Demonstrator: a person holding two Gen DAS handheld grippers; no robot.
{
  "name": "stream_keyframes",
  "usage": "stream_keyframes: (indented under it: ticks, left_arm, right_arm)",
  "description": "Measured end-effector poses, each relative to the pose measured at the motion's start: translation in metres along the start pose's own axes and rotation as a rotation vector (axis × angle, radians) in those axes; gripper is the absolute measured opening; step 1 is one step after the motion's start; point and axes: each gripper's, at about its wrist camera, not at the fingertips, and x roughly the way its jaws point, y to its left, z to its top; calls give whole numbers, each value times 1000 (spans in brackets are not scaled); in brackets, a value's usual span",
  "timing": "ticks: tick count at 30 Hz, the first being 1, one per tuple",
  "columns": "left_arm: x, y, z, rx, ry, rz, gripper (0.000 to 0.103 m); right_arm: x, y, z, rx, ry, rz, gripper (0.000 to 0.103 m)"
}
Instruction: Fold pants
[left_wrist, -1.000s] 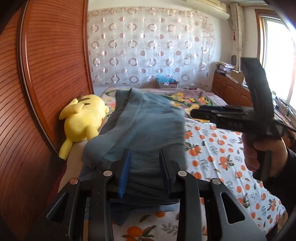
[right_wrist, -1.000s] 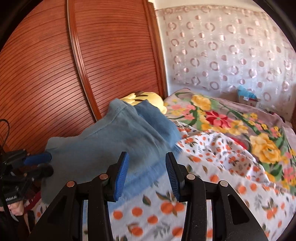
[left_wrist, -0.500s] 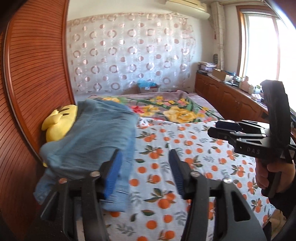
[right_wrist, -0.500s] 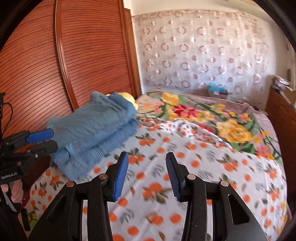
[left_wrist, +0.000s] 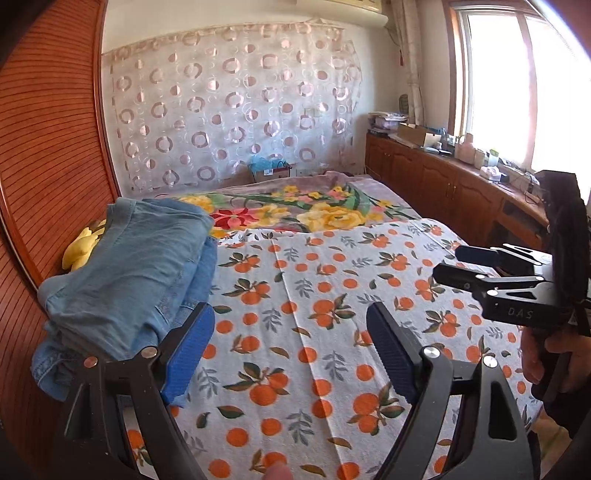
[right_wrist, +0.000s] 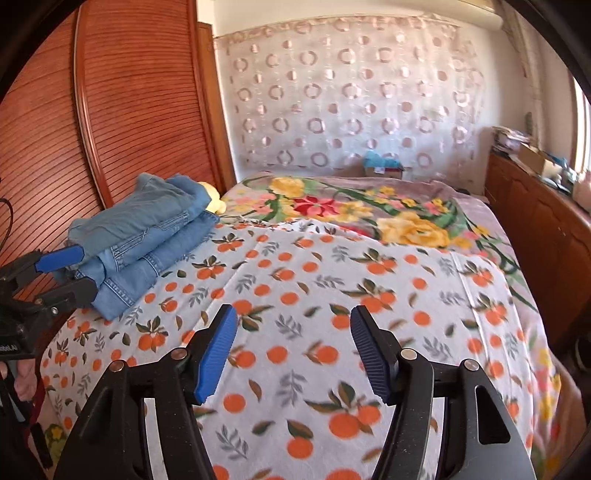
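A: Left wrist view first. Where are the pants (left_wrist: 125, 273) from the left tool (left_wrist: 291, 350)?

B: Off to its left, folded in a stack at the edge of the bed (left_wrist: 332, 332), against the wooden headboard (left_wrist: 48, 166), with a yellow plush toy (left_wrist: 79, 247) peeking out behind. The stack's long axis runs away from the camera, toward the far wall. The left tool's jaws are spreading and nothing lies between them, only the orange-print sheet beyond. The right tool (left_wrist: 448, 264) shows at the right edge, well apart from the denim.

A: So which is nearer?

B: The left, I'd judge; its left pad sits just in front of the stack's near corner.

A: And the right wrist view?

B: The pants (right_wrist: 147, 236) lie far left. The right tool (right_wrist: 293, 350) faces bare sheet, its jaws also spreading, released. The left tool (right_wrist: 66, 273) shows beside the stack's near end.

A: What differs from a second ago?

B: Then the left tool was clenched on the denim, which filled both views; now both have let go and backed away, with the folded pile set down.
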Motion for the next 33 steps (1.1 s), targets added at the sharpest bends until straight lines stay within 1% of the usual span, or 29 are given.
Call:
stream_keyframes:
  ticks: [3,6,9,14,21,26,27,33]
  left_arm:
    - [-5,-6,-1,-19,-1,-34,85]
    - [-14,-13,-2,-24,-2,-41,85]
    - [-24,-19,-4,-22,-15,-24,85]
    - [-45,-24,-5,-27,-17,-22,85]
    - [-90,-32,-5,-1,-78,6,85]
    - [-112,-31,-11,-2,-106,24,85]
    - [-116,-31,-14,-5,-110,29,85]
    - [-127,-29,-29,-24,-120,42,85]
  right_arm:
    - [-18,7,-5,18,-9,-36,66]
    - [-38,17,-10,28,-14,-62,66]
    - [-48,21,-15,40,-19,-88,66]
    - [-74,30,-22,61,-33,-91,66]
    - [-132,50,-31,45,-110,-96,66]
    - [-167,66,-41,41,-153,-98,66]
    - [-173,64,-44,43,-159,-98,66]
    - [-186,65,-59,50,-185,-107,66]
